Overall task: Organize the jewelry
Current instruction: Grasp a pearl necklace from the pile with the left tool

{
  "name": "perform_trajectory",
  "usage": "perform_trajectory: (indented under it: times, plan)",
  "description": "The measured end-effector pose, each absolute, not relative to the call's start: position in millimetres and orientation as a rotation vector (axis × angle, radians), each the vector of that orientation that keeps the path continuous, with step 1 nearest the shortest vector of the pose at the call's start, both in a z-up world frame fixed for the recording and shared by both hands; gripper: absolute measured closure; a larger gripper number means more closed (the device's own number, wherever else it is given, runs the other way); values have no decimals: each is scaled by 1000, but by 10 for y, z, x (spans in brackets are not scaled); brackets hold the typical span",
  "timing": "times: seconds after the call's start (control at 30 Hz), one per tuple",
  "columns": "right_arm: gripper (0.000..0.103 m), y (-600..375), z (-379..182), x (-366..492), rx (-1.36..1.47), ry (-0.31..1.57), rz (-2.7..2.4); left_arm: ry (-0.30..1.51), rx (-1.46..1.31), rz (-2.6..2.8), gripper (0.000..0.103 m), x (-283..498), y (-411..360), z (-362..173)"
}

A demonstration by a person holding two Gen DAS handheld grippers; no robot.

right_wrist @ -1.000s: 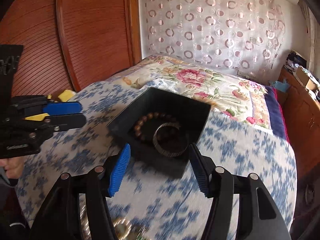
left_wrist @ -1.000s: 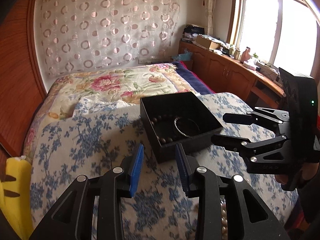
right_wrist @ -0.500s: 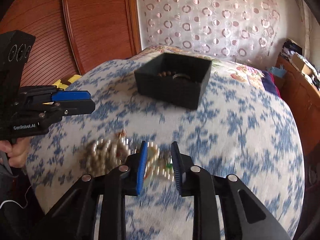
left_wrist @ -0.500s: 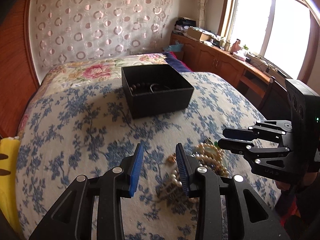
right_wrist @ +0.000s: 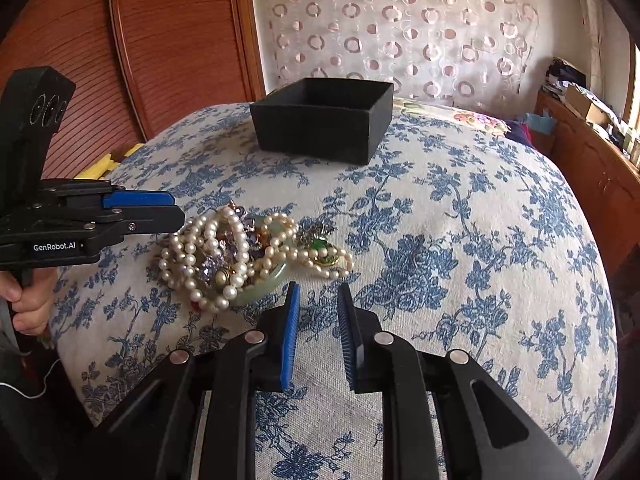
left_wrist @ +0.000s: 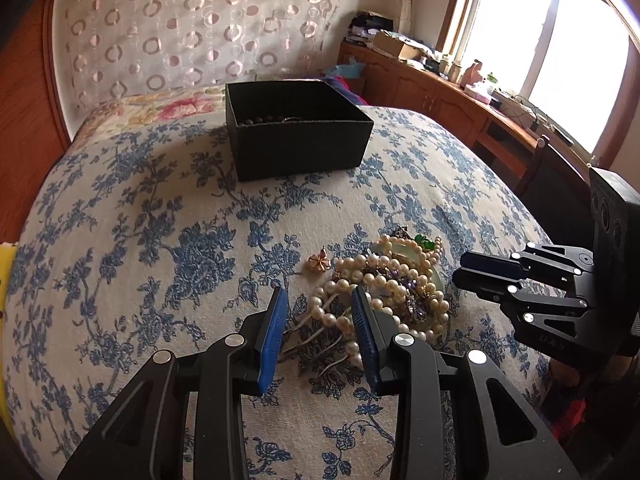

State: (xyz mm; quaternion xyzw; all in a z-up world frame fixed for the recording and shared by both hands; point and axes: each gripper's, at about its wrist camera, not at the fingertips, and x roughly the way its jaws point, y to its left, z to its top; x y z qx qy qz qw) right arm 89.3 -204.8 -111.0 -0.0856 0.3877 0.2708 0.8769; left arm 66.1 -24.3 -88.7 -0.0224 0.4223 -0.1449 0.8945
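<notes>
A tangled pile of jewelry [left_wrist: 394, 276] lies on the blue-flowered bedspread: pearl strands, a pale green bangle, purple and green pieces. It also shows in the right wrist view [right_wrist: 240, 256]. A small gold flower piece [left_wrist: 319, 262] lies apart on its left. A black open box [left_wrist: 296, 132] stands farther back and holds a dark bead bracelet; it also shows in the right wrist view [right_wrist: 324, 120]. My left gripper [left_wrist: 318, 300] is open and empty at the pile's near edge. My right gripper [right_wrist: 318, 292] is open and empty, just right of the pile.
The bedspread [right_wrist: 460, 240] drops away at the bed's edges. A wooden headboard [right_wrist: 172, 40] stands at the left. Wooden cabinets [left_wrist: 440, 96] with clutter run under the window at the right. A yellow object [right_wrist: 104, 162] lies by the bed's left side.
Both grippers have pulled back from the black box and come down to the jewelry pile. The right gripper's jaws have narrowed from wide open. The left gripper's opening is about the same.
</notes>
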Motion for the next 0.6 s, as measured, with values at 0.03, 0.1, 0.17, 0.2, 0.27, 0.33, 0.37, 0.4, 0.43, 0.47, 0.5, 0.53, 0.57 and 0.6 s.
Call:
perform_trajectory:
  times: [0.03, 0.1, 0.17, 0.2, 0.27, 0.33, 0.37, 0.4, 0.43, 0.47, 0.5, 0.53, 0.57, 0.6]
  plan:
    - [82, -2048, -1108, 891, -177, 804, 565, 878, -47, -302, 71, 662, -252, -892]
    - [82, -2051, -1108, 890, -175, 799, 566, 884, -52, -303, 68, 658, -264, -918]
    - [82, -2056, -1122, 888, -170, 799, 567, 892, -65, -303, 67, 657, -266, -949]
    - [82, -2052, -1122, 882, -172, 797, 568, 897, -79, -311, 67, 650, -264, -963]
    - [82, -2049, -1118, 872, -174, 789, 569, 911, -95, -325, 67, 639, -274, -1002]
    - [82, -2046, -1121, 867, -175, 788, 570, 905, -90, -317, 68, 627, -287, -1010]
    - [82, -2042, -1124, 866, -177, 787, 570, 902, -91, -315, 70, 623, -289, -1006]
    - [82, -2042, -1124, 865, -178, 787, 571, 899, -99, -320, 74, 622, -286, -1000]
    - [82, -2041, -1125, 864, -178, 787, 573, 898, -109, -329, 84, 621, -284, -990]
    - [82, -2042, -1129, 864, -176, 788, 573, 898, -117, -340, 91, 615, -287, -983]
    - [82, -2041, -1131, 867, -176, 789, 573, 897, -115, -343, 93, 613, -293, -978]
    - [82, -2040, -1133, 868, -176, 790, 575, 893, -106, -341, 94, 607, -308, -973]
    - [82, -2039, -1135, 867, -176, 791, 575, 886, -93, -335, 95, 596, -317, -963]
    - [82, -2037, -1138, 866, -177, 791, 576, 881, -90, -331, 97, 593, -313, -953]
